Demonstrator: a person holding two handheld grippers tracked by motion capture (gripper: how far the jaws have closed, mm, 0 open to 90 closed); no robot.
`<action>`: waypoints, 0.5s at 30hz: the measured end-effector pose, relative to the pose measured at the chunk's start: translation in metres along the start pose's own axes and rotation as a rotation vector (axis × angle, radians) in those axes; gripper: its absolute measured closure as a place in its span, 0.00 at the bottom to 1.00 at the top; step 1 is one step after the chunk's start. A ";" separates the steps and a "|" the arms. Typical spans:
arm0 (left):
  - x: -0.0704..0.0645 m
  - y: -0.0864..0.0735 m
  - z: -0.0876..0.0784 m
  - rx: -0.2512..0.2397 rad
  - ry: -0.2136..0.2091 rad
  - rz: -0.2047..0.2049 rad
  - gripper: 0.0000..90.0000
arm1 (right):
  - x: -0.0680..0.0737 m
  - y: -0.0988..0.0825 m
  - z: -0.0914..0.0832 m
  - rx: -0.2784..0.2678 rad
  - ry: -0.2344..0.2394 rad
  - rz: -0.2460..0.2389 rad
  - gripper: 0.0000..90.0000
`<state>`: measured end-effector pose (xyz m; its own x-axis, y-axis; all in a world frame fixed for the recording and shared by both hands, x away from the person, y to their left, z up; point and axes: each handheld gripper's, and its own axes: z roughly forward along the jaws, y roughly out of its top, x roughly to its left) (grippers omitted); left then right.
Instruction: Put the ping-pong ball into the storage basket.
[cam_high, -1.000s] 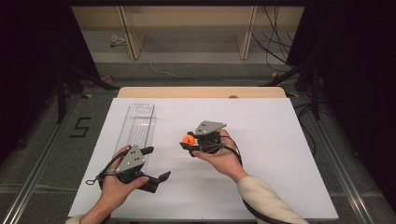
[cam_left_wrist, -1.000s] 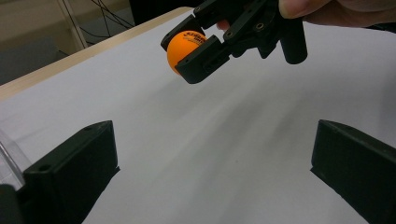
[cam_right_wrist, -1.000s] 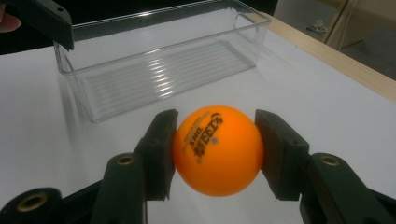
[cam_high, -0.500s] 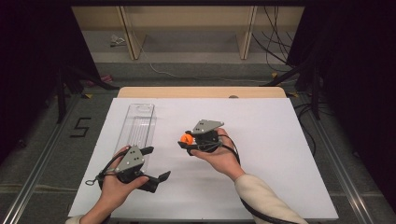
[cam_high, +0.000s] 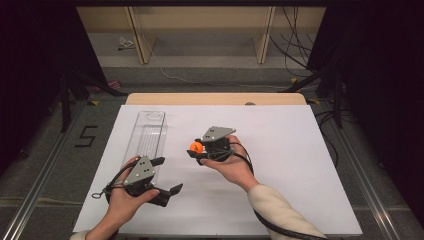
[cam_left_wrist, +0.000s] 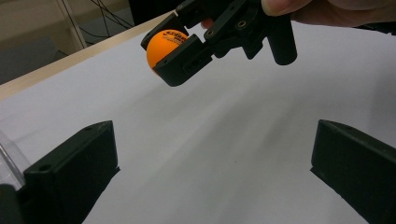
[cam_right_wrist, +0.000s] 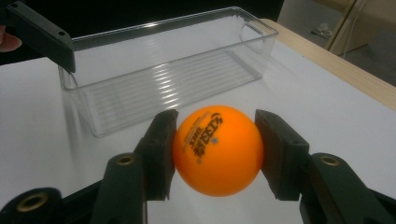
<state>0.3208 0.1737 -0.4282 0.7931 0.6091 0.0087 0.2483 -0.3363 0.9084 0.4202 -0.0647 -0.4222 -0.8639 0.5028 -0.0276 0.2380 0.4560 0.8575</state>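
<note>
An orange ping-pong ball (cam_right_wrist: 217, 149) with printed lettering sits squeezed between the two black pads of my right gripper (cam_right_wrist: 215, 154). In the high view that gripper (cam_high: 196, 151) hovers over the middle of the white table, holding the ball (cam_high: 196, 147) and pointing left. A clear plastic bin (cam_high: 147, 135) lies lengthwise to its left, with nothing inside it (cam_right_wrist: 163, 88). My left gripper (cam_high: 167, 175) rests low by the bin's near end, jaws wide apart and nothing between them. In the left gripper view the ball (cam_left_wrist: 163, 44) and the right gripper (cam_left_wrist: 187, 51) hang above and ahead of my open left gripper (cam_left_wrist: 212, 135).
The white tabletop (cam_high: 280, 165) has a wooden strip (cam_high: 215, 98) along its far edge. Beyond it stand shelf legs and loose cables on the floor. One left jaw tip (cam_right_wrist: 42, 35) shows over the bin's near corner.
The right gripper with the ball has drifted slightly left, toward the bin. The left gripper has stayed put.
</note>
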 end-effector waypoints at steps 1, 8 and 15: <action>0.000 0.000 0.000 0.000 0.000 0.000 0.00 | 0.000 0.000 0.001 0.002 0.002 0.000 0.57; 0.000 0.000 0.000 0.002 -0.002 0.006 0.00 | 0.001 0.004 0.007 0.008 0.004 -0.004 0.57; -0.001 0.000 -0.001 0.002 -0.003 0.012 0.00 | 0.001 0.011 0.012 0.010 0.011 -0.007 0.57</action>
<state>0.3200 0.1735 -0.4276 0.7976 0.6030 0.0179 0.2406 -0.3451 0.9072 0.4273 -0.0505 -0.4189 -0.8704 0.4916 -0.0279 0.2362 0.4665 0.8524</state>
